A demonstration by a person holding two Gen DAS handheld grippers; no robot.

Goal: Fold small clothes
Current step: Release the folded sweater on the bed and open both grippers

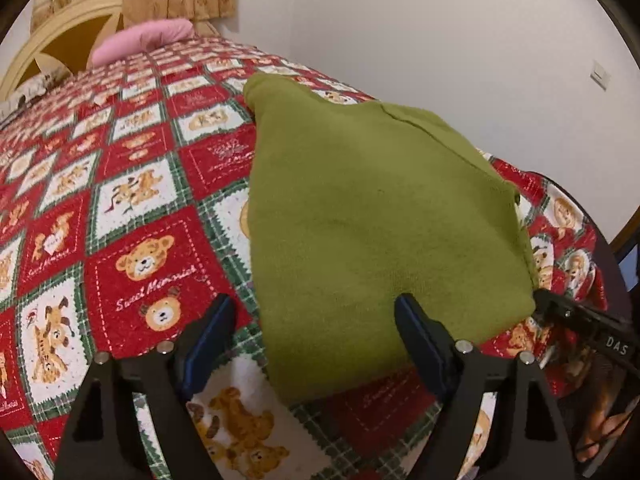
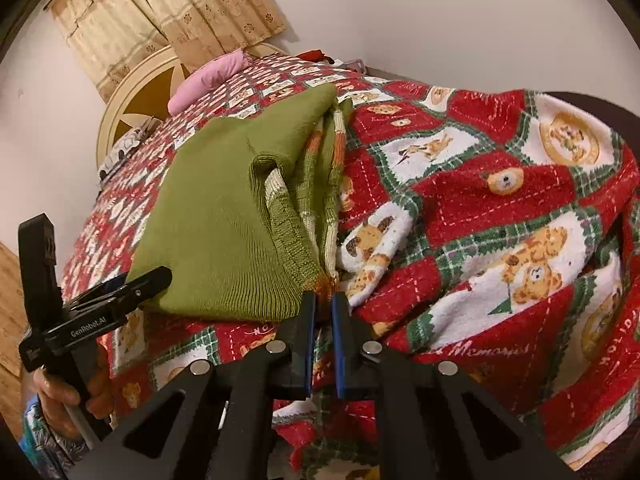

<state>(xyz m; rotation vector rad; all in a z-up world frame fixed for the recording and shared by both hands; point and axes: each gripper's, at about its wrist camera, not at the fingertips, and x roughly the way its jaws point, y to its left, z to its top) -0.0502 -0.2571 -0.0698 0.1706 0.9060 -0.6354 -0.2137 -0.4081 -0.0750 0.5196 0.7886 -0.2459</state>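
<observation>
Folded green knit sweater (image 1: 376, 220) lies on the fleecy bear-print blanket (image 1: 132, 208). Left gripper (image 1: 316, 340) gapes at its 6 o'clock hem; right gripper (image 2: 323, 308) pinches its ribbed corner.

Left wrist view: close over the green sweater's (image 1: 376, 216) near left corner, facing down and far toward the headboard (image 1: 60, 40). Right wrist view: close at its near right corner, likewise angled. Shared: sweater, bedspread (image 2: 500, 200), headboard, curtain (image 2: 180, 12).
</observation>
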